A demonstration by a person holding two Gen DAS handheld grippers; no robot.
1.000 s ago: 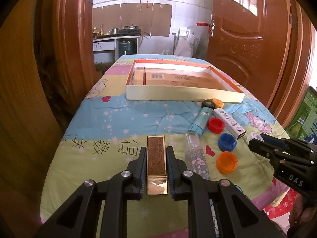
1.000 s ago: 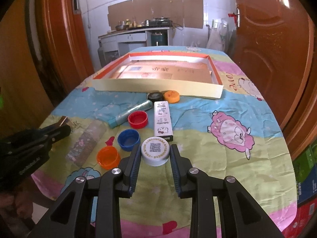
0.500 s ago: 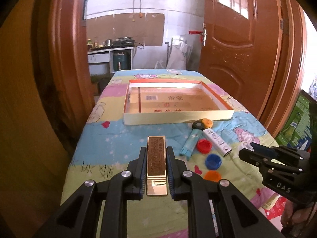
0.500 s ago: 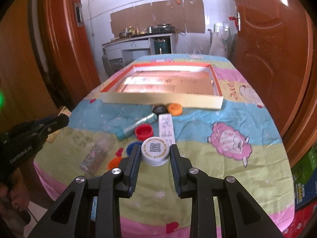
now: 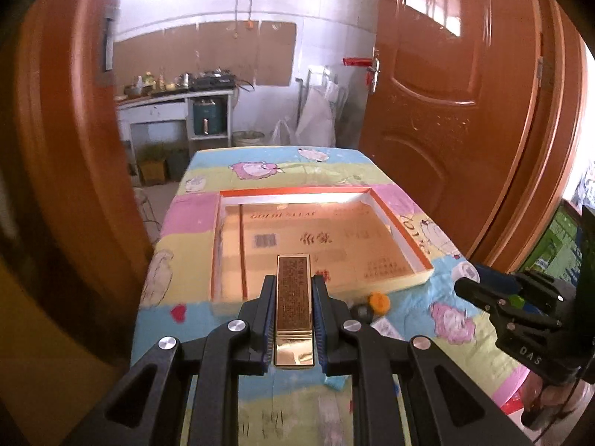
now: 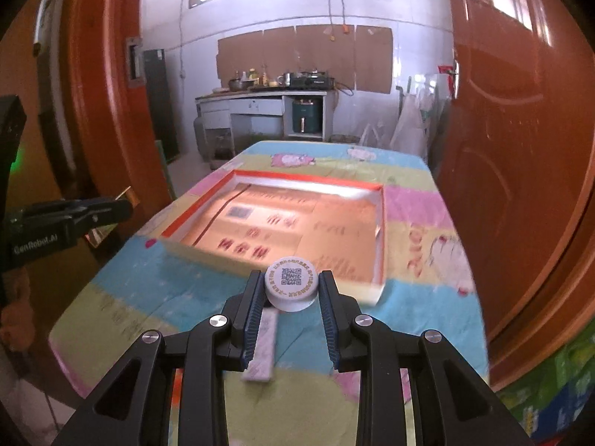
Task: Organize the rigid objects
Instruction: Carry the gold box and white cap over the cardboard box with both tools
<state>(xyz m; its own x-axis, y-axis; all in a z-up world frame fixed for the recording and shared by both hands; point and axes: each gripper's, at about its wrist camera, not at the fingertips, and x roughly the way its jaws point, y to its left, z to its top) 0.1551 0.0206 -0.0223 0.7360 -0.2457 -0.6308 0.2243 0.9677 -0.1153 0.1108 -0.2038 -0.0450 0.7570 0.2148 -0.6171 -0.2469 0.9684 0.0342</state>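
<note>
My left gripper [image 5: 293, 282] is shut on a long gold box [image 5: 293, 304] with dark printed text, held in the air above the near edge of a shallow orange-rimmed cardboard tray [image 5: 405, 234]. My right gripper [image 6: 292, 278] is shut on a white round cap [image 6: 292, 288] with a QR code on top, raised just before the same tray [image 6: 381, 223]. The right gripper [image 5: 483, 290] also shows at the right of the left wrist view, and the left gripper [image 6: 96, 212] at the left of the right wrist view.
The tray lies on a table under a colourful cartoon cloth [image 5: 178, 252]. An orange cap [image 5: 379, 301], a dark cap [image 5: 360, 312] and a white flat box [image 6: 262, 349] lie in front of the tray. Wooden doors [image 5: 457, 122] flank the table.
Both grippers have risen and moved forward toward the tray with their objects held. The loose caps and bottles on the cloth have slid down, mostly out of view beneath the fingers.
</note>
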